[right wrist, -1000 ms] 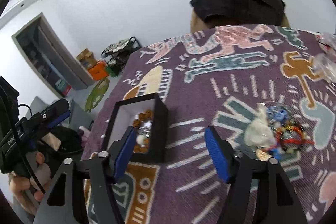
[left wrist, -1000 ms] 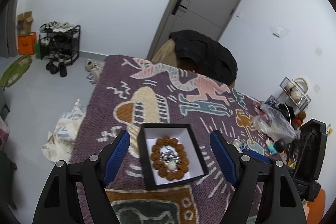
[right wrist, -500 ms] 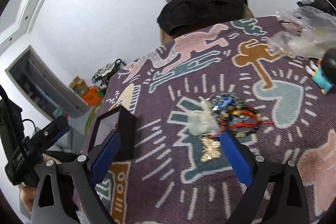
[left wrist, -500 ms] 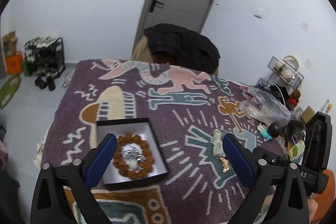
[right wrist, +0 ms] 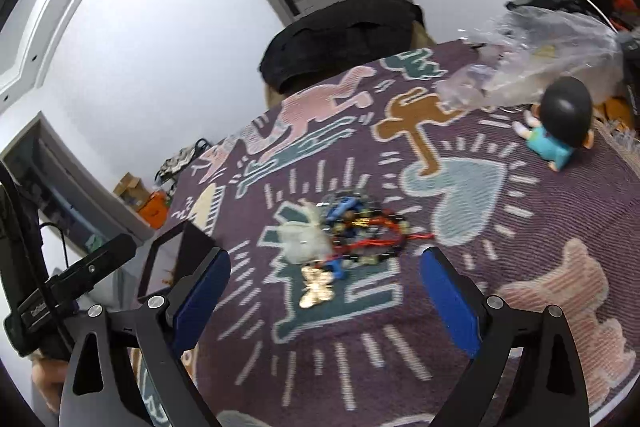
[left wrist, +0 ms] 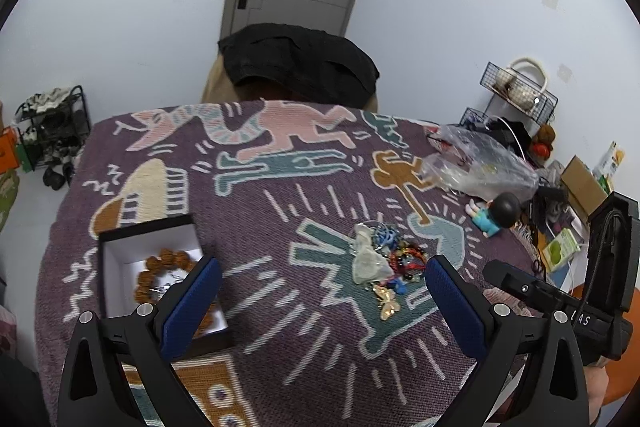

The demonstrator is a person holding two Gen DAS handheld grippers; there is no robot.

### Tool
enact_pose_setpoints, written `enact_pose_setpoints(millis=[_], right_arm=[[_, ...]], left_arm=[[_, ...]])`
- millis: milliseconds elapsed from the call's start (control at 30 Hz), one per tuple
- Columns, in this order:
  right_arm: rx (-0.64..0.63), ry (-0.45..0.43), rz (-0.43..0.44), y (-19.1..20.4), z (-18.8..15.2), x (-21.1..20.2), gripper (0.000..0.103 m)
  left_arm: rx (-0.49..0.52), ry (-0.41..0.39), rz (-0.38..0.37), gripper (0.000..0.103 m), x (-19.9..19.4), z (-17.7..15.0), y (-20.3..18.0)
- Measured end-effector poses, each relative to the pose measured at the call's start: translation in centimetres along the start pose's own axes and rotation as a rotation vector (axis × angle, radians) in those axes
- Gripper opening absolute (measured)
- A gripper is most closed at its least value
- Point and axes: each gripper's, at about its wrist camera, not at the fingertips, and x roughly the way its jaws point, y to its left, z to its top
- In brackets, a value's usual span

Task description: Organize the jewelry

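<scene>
A pile of jewelry [left wrist: 384, 261] lies mid-table on the patterned purple cloth: beads, a red cord, a white pouch and a gold butterfly clip [left wrist: 387, 303]. It also shows in the right wrist view [right wrist: 352, 235], with the butterfly clip [right wrist: 317, 290] nearest. A black box with white lining [left wrist: 120, 259] holds a brown bead bracelet [left wrist: 160, 267] at the left; its edge shows in the right wrist view [right wrist: 176, 251]. My left gripper [left wrist: 320, 291] is open and empty above the cloth between box and pile. My right gripper [right wrist: 324, 283] is open and empty, just short of the pile.
A clear plastic bag [left wrist: 480, 163] and a small doll in blue [left wrist: 496, 215] lie at the table's right. A chair draped with a black garment [left wrist: 300, 67] stands behind the table. Wire racks [left wrist: 520, 95] and clutter crowd the right wall.
Both grippers have swung right, away from the box and toward the jewelry pile. The pile now sits between the right gripper's fingers; the box has slid to the left of both views.
</scene>
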Motion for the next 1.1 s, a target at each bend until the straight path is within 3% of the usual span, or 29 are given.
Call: enact_pose_setpoints(millis=[100, 167, 267, 367, 667, 767, 900, 1000, 1100], right_arm=[[0.023, -0.011, -0.015, -1.4, 0.0, -0.3, 0.095], [0.039, -0.013, -0.019, -2.2, 0.0, -0.4, 0.093], [0.058, -0.002, -0.029, -3.3, 0.0, -0.3, 0.082], [0.081, 0.011, -0.038, -4.3, -0.2, 0.0, 0.077], [0.124, 0.026, -0.054, -6.4, -0.4, 0.6, 0.076], [0.134, 0.026, -0.055, -6.7, -0.4, 0.6, 0.076], [0.143, 0.030, -0.056, -6.9, -0.4, 0.8, 0.076], [0.152, 0.037, -0.053, -7.1, -0.4, 0.9, 0.076], [0.163, 0.047, -0.042, -7.3, -0.5, 1.3, 0.076]], left_arm=[[0.013, 0.024, -0.005, 0.100, 1.3, -0.1, -0.8], [0.020, 0.042, -0.013, 0.093, 2.1, -0.1, -1.3], [0.027, 0.079, -0.024, 0.084, 3.9, -0.1, -2.0], [0.026, 0.115, -0.036, 0.083, 5.6, -0.2, -2.6], [0.026, 0.187, -0.046, 0.082, 10.9, -0.9, -3.4], [0.007, 0.207, -0.046, 0.074, 12.3, -1.1, -3.2], [-0.001, 0.208, -0.071, 0.071, 13.1, -1.0, -3.4], [0.012, 0.215, -0.075, 0.061, 13.6, -1.1, -4.0], [0.016, 0.236, -0.084, 0.037, 14.3, -1.3, -4.3]])
